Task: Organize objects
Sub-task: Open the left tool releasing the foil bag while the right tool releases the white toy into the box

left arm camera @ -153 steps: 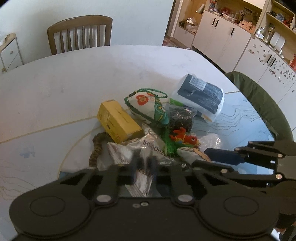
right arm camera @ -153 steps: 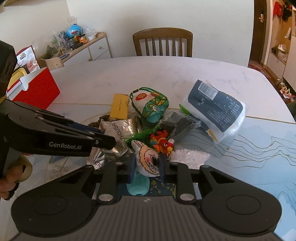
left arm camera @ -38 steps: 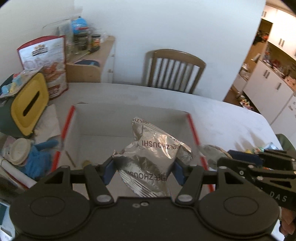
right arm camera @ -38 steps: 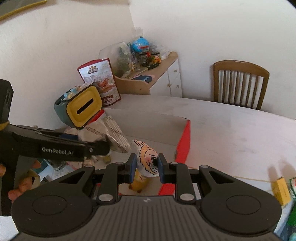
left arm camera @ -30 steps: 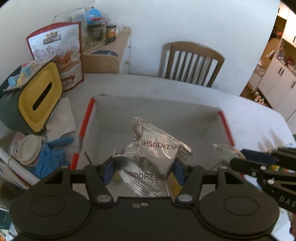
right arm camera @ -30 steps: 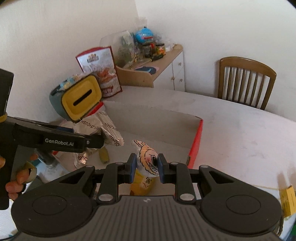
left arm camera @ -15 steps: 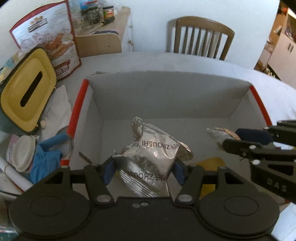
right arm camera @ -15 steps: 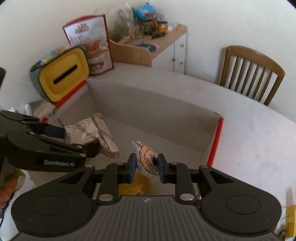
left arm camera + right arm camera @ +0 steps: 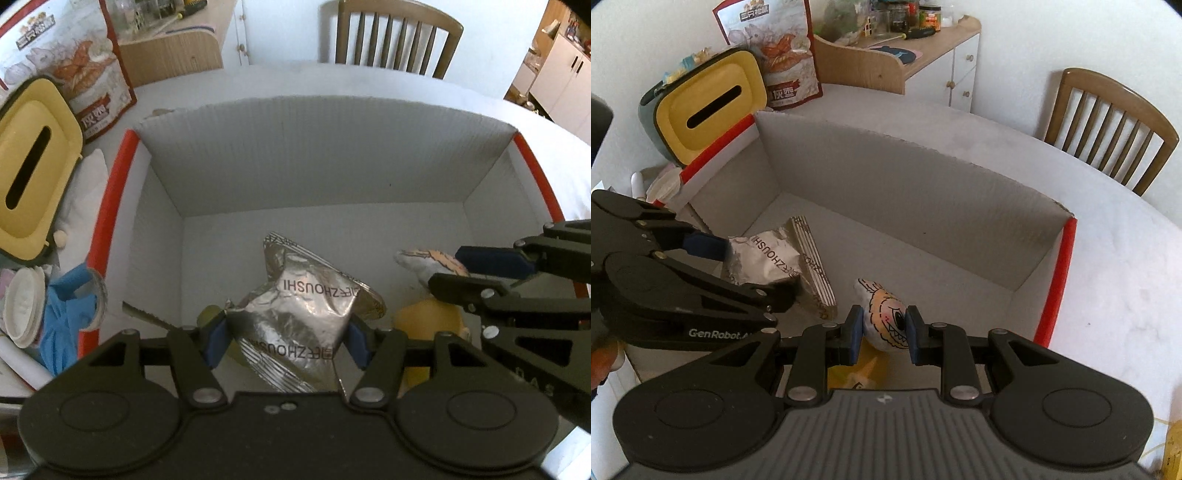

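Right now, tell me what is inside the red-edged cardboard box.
Both grippers hold loads over the box: the left gripper a silver foil bag, the right gripper a cartoon-face plush. Something yellow lies beneath, mostly covered.

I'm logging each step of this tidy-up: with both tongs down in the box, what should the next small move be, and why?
Probably open both and let go. The left tongs grip the foil packet and the right tongs grip the cartoon-face toy, both already inside the box walls, close above its floor.
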`<control>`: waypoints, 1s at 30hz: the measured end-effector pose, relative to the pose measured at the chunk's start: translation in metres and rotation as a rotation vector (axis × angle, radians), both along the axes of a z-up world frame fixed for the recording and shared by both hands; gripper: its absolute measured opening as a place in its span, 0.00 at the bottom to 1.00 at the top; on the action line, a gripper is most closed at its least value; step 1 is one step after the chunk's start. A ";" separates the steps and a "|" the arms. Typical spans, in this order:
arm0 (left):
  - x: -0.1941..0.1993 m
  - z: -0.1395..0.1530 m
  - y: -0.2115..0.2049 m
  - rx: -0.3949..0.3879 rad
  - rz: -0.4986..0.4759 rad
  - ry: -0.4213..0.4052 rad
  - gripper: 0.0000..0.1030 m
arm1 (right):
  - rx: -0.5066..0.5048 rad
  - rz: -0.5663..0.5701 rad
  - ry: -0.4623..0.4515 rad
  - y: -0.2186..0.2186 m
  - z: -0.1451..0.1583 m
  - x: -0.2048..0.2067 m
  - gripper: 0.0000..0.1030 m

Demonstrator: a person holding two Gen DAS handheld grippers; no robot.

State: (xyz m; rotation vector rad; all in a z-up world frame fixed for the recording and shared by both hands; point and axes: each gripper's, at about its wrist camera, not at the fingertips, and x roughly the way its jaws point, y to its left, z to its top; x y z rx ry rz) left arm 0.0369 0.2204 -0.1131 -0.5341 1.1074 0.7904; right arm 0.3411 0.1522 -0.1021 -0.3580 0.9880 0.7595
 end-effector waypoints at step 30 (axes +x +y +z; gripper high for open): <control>-0.007 0.028 -0.016 0.042 0.063 -0.061 0.80 | 0.075 -0.049 0.010 -0.031 0.033 -0.016 0.25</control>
